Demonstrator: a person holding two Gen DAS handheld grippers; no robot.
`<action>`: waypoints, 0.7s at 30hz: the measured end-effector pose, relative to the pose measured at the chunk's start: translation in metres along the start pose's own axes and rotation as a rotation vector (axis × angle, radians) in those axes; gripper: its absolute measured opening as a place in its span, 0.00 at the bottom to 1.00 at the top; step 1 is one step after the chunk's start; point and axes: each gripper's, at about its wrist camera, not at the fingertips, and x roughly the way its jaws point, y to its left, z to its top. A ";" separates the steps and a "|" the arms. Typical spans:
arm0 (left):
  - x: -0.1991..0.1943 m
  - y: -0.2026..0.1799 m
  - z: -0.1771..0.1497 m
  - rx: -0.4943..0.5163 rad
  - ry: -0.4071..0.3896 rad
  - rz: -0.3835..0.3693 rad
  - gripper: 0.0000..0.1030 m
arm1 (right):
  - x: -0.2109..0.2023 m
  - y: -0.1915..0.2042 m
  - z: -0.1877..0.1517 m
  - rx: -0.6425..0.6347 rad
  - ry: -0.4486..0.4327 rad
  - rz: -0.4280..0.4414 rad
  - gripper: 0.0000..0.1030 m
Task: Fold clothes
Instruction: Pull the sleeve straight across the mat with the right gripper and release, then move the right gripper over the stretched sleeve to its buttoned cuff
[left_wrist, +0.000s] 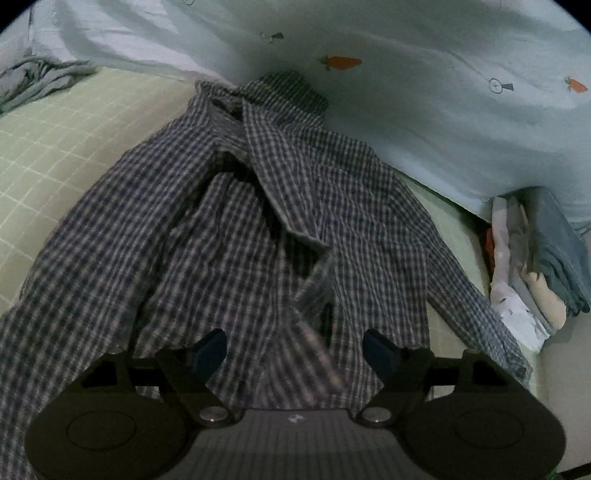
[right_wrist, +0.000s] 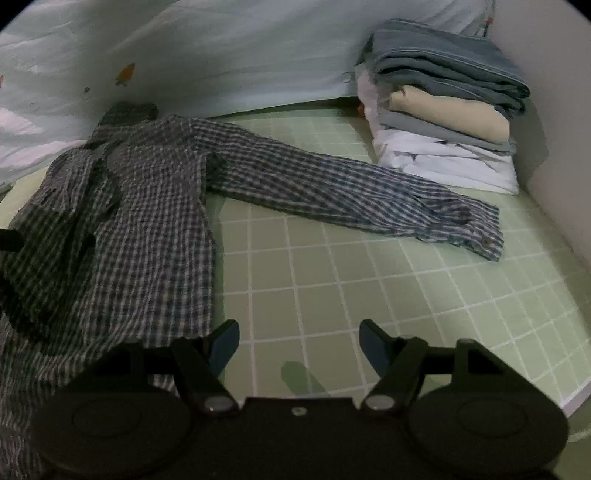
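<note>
One checked shirt (left_wrist: 229, 236) was spread across the middle of the green gridded bed sheet (right_wrist: 369, 280), one sleeve (right_wrist: 351, 195) stretched toward one stack of folded clothes (right_wrist: 447, 110) at upper right. Two hand-held grippers were seen, the left hand-held gripper (left_wrist: 295, 350) and the right hand-held gripper (right_wrist: 299, 343), both wide and holding nothing.

Left claw (left_wrist: 294, 349) and right claw (right_wrist: 299, 341) agape, empty.
</note>
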 end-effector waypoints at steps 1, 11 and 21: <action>0.001 -0.002 0.000 0.005 0.000 0.003 0.78 | 0.001 0.000 -0.001 -0.006 0.002 0.004 0.70; -0.004 0.018 -0.005 -0.069 0.014 -0.038 0.06 | 0.004 -0.002 -0.002 -0.006 0.010 0.001 0.68; -0.063 0.092 -0.015 -0.210 -0.054 0.040 0.06 | 0.009 0.045 0.002 -0.077 0.015 0.056 0.67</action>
